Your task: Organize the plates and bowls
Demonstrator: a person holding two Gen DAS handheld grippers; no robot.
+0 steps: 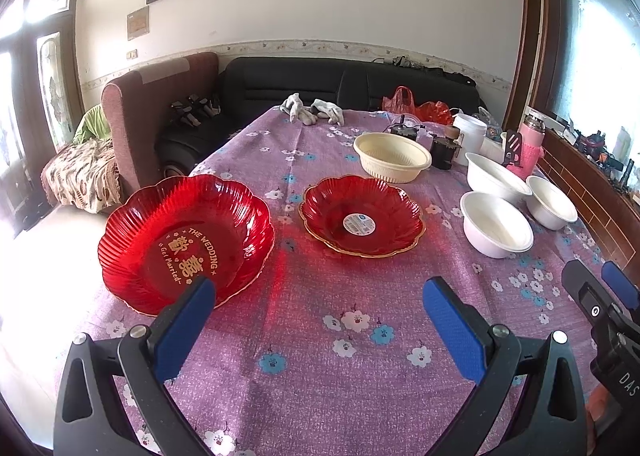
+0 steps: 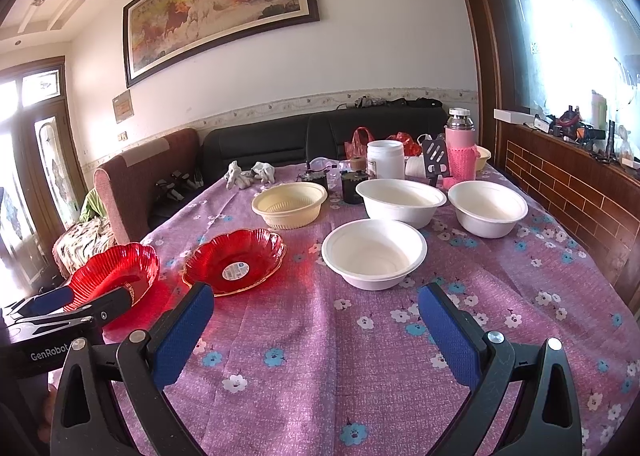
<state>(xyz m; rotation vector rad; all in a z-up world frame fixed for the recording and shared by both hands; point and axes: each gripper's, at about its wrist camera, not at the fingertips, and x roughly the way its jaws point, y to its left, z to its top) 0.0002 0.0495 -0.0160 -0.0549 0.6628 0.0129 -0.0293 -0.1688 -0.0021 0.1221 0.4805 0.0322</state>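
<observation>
Left wrist view: two red plates and four bowls sit upright, mouths up, on the flowered purple tablecloth point(image 1: 304, 288), nothing gripped.

The bigger red plate point(image 1: 186, 242), with gold wedding lettering that reads slantwise toward the near left corner, lies at the table's left edge; being round and scalloped, it has no long axis. The smaller red plate point(image 1: 361, 215), a round sticker at its centre, lies just beside it toward the middle, apart from it. Beyond it stands a cream bowl point(image 1: 392, 162); along the right edge three white bowls point(image 1: 497, 224) cluster near one another. The left gripper point(image 1: 320, 316) hovers over the near edge with its blue fingers spread wide, the left pad in front of the bigger plate's rim. In the right wrist view the right gripper point(image 2: 316, 320) is likewise wide apart and empty, before the nearest white bowl point(image 2: 374, 252).
</observation>
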